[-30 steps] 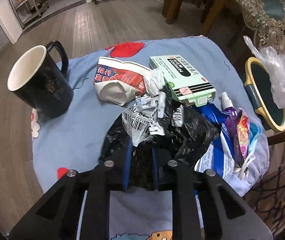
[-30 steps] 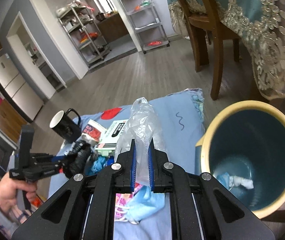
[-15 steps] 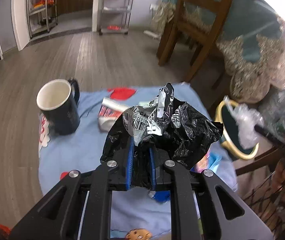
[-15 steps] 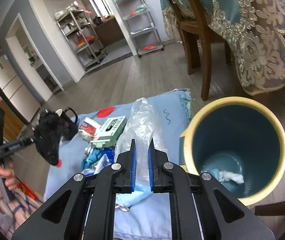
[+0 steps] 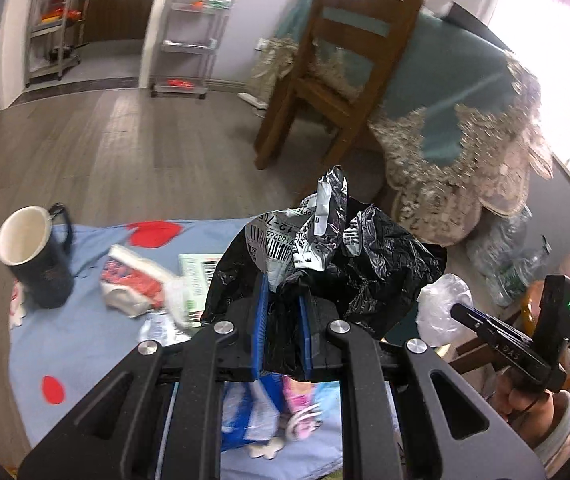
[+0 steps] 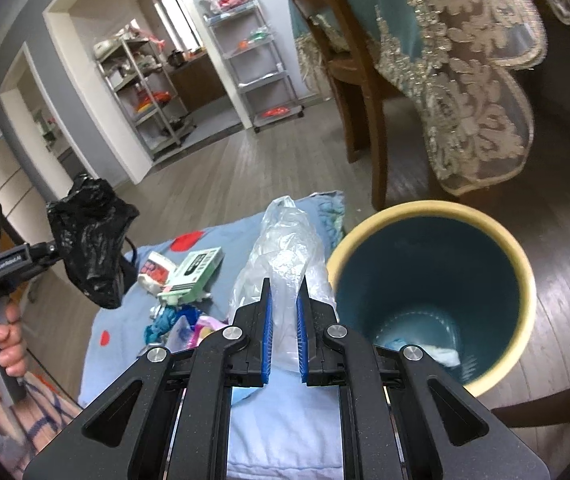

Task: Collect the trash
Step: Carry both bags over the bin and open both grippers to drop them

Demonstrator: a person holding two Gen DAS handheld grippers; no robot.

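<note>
The left gripper (image 5: 281,332) is clamped on a crumpled black plastic bag (image 5: 349,272), held in the air above the blue cloth (image 5: 85,340). The right gripper (image 6: 284,344) is clamped on a clear plastic bag (image 6: 285,256) just beside the yellow-rimmed bin (image 6: 525,280). A green box (image 6: 195,268) and wrappers lie on the cloth.

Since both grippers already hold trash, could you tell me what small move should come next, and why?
Probably carry the right gripper a little further right, over the bin's mouth, before letting go. Its fingers pinch the clear plastic bag just left of the rim. The left gripper, holding the black bag, is farther from the bin.
</note>
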